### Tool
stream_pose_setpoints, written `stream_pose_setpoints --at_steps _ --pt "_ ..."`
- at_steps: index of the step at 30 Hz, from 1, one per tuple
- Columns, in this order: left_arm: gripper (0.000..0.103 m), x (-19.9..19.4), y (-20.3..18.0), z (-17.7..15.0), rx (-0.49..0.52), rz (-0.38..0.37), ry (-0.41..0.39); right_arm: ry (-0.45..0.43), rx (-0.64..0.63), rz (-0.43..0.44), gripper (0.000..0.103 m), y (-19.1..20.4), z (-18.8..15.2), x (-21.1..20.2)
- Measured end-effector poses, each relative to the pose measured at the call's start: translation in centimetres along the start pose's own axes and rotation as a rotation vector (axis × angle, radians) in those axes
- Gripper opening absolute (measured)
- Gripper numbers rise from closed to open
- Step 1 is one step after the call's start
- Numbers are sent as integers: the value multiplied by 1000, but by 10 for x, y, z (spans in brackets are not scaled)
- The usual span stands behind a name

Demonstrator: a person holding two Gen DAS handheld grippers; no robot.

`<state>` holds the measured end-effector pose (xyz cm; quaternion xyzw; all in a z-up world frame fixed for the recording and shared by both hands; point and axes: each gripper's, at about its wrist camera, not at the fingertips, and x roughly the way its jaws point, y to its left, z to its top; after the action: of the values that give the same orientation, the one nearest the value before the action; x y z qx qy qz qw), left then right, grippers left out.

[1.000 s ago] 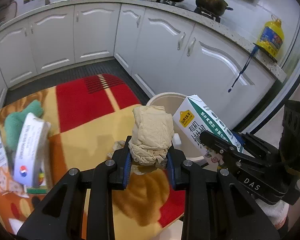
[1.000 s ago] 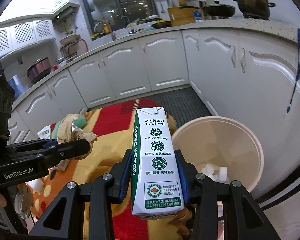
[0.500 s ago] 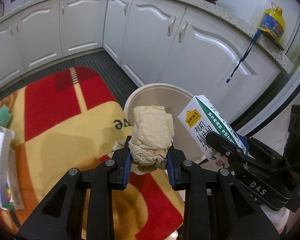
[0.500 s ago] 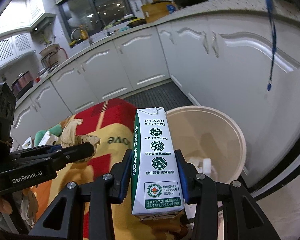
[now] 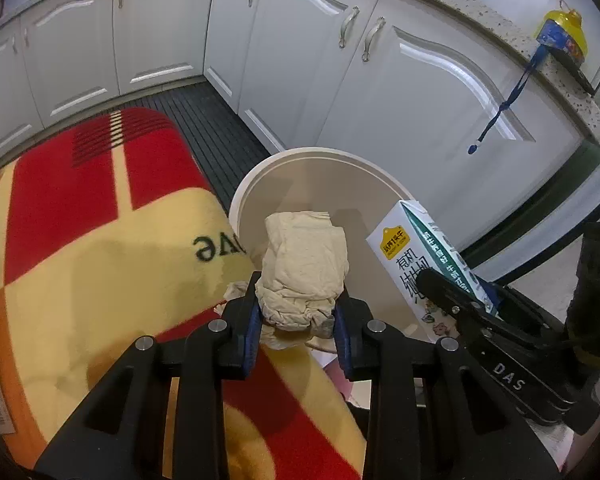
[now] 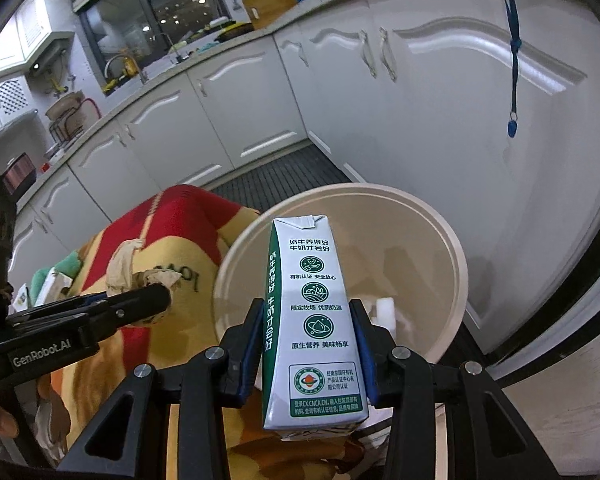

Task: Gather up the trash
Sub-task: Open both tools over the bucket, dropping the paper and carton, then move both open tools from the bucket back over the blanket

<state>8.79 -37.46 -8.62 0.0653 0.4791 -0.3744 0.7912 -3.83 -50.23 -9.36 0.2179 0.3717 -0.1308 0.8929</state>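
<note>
Left tool (image 5: 298,322): clamped on a crumpled beige paper wad (image 5: 304,268), held at the near rim of the bin. Right tool (image 6: 306,344): clamped on an upright white-and-green milk carton (image 6: 314,320), held over the bin's near edge. Bin (image 6: 456,256): round, cream, open-topped, on the floor against white cabinets (image 5: 420,92); pale scraps (image 6: 386,308) inside. Red-and-yellow blanket (image 5: 100,248): left of the bin, touching its rim.

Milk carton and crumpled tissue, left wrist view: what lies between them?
Nothing solid. In the left wrist view the gap between the crumpled tissue and the milk carton shows only the trash bin inner wall behind.
</note>
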Motion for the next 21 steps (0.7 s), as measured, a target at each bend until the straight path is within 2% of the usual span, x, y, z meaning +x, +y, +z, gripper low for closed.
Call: stream_pose_setpoints --at_steps 3,4,8,9,10,21 --pt "33 5 -2 2 3 1 -2 18 8 -18 39 -5 3 10" --pt "37 6 -1 2 3 1 -2 23 12 -23 39 -7 3 13" --pt "65 10 1 3 -1 -17 -3 41 28 -48 41 -13 7 24" --pt "66 10 2 3 -5 -28 -4 44 30 -55 49 -14 8 26" --pt "66 10 2 4 -6 -30 -3 43 33 -63 50 -14 7 26" --pt "67 3 -1 1 3 -13 -9 57 44 -62 51 -12 2 26"
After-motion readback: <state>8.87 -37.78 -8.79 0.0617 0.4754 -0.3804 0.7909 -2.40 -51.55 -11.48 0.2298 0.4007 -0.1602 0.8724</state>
